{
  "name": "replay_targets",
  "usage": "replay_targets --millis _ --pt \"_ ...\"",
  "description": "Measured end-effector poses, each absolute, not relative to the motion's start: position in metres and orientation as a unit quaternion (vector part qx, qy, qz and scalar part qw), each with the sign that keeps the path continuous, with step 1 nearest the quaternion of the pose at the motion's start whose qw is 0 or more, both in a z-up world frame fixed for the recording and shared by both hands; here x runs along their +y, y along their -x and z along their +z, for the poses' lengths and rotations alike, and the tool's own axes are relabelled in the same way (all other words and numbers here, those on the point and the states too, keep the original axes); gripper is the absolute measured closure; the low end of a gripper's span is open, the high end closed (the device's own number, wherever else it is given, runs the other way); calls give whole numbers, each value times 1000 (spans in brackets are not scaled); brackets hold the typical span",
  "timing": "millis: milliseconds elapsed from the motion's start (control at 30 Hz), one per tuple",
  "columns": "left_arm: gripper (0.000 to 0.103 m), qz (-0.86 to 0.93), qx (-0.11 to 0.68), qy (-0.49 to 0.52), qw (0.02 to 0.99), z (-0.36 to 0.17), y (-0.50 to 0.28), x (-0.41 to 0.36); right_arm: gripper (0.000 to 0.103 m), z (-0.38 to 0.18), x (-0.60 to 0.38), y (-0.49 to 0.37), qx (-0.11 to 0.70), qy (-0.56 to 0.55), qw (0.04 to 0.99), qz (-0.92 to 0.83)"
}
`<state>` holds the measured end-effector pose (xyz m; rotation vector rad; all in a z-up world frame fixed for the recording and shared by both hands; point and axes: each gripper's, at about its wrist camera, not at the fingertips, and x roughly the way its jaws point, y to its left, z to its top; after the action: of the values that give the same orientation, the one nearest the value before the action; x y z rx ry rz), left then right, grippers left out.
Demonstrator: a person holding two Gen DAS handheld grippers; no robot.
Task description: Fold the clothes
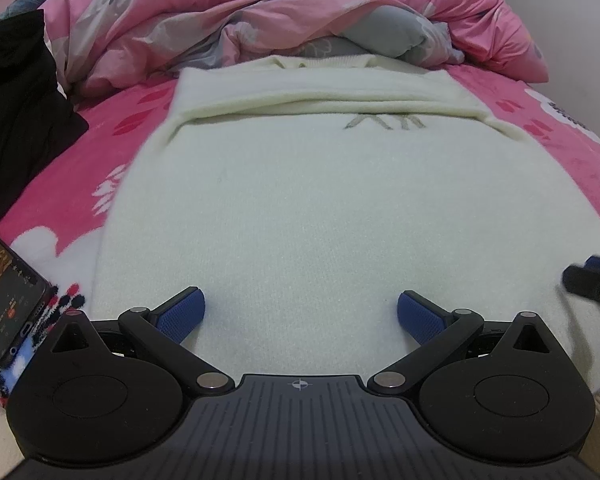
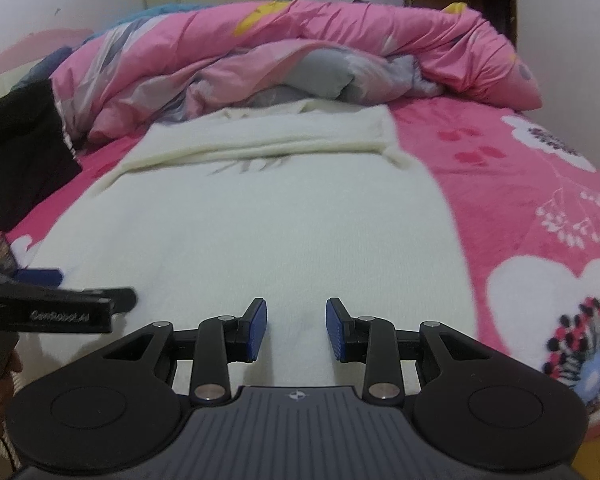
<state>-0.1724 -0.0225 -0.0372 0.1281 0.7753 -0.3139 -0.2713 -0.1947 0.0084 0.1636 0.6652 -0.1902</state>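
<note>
Pink bedspread (image 2: 500, 184) beneath; cream sweater (image 1: 300, 200) spread flat ahead of both grippers, sleeves folded across chest. Left gripper (image 1: 300, 314) jaws wide apart, right gripper (image 2: 296, 330) jaws partly apart, nothing clamped; both poised over near hem, likely for lengthwise fold.

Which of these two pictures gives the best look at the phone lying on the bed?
The left wrist view. The phone lies at its left edge on the pink bedspread, beside the white sweater, screen lit. The right wrist view shows at most a blurred dark patch at that edge; I cannot tell it is the phone.
</note>
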Motion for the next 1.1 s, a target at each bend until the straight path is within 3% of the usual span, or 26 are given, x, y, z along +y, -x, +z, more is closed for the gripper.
replay_targets --millis 500,833,1100 --pt "0 -156 375 -64 912 -38 172 -22 75 5 -259 278 345 -125 917 -158" --pt "0 -158 375 -64 911 -37 172 -22 75 35 -227 244 311 -78 941 -111" --pt "0 -159 377 -64 910 -37 172 -22 75 6 -212 219 349 -56 930 -96"
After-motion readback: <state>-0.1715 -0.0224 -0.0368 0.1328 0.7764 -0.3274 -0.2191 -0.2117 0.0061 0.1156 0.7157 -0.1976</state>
